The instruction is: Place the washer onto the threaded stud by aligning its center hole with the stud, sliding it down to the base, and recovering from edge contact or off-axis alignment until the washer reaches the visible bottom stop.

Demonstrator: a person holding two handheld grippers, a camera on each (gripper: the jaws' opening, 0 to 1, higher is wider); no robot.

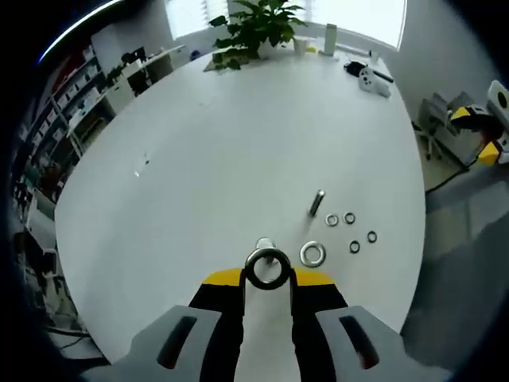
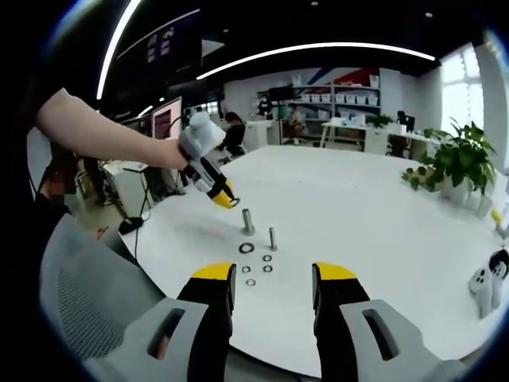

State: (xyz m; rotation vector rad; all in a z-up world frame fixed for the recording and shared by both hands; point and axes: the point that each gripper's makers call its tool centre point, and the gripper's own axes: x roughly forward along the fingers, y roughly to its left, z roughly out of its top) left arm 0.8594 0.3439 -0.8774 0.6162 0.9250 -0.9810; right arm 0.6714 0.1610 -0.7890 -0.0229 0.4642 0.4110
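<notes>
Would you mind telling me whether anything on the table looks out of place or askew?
Nothing looks spilled or damaged. The left tool grips a large washer over a stud; another large washer and four small ones lie flat beside a thin upright bolt. The right tool is open.

Our left gripper view looks steeply down from close above the round white table (image 1: 238,143); our right gripper view faces level across it from farther back; both share the upright threaded metal stud (image 1: 316,203) and small loose steel washers (image 1: 350,231).

Left gripper (image 1: 268,274) fingers closed on a washer (image 1: 267,268); right gripper (image 2: 274,274) fingers spread apart
</notes>
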